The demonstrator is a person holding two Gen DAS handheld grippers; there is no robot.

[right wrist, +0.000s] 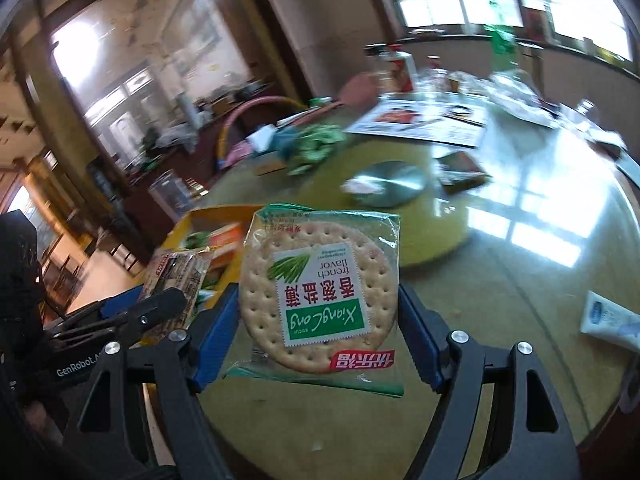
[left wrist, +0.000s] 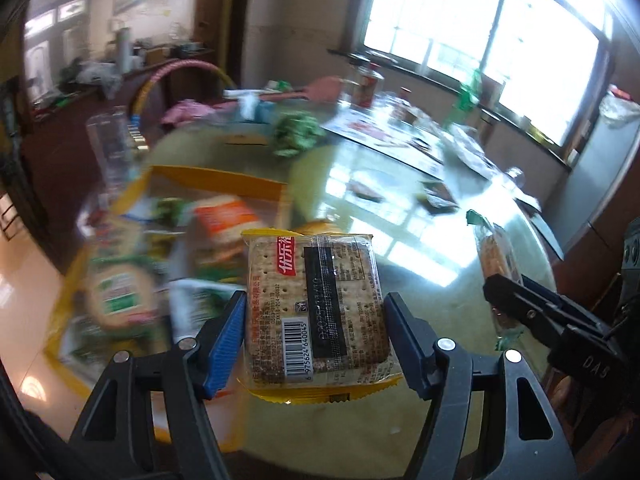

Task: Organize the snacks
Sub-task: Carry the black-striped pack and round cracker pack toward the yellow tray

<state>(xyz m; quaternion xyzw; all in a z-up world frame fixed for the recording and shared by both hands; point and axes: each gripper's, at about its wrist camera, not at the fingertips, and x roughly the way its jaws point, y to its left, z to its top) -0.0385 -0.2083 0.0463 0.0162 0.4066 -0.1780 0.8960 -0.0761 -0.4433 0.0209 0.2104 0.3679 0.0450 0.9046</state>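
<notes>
Daylight is pouring through the window [left wrist: 480, 20] at upper right, blowing it out white and glaring off the glossy worktop [left wrist: 420, 216]. Motion blur is smearing the left side; fisheye curvature is darkening the corners.

My right gripper [right wrist: 318, 316] clamps a green round-cracker packet [right wrist: 320, 292] above the glossy table [right wrist: 500, 248]. At left, my left gripper [right wrist: 160, 304] grips a square cracker pack [right wrist: 176, 276] near the yellow box [right wrist: 208, 216].
</notes>
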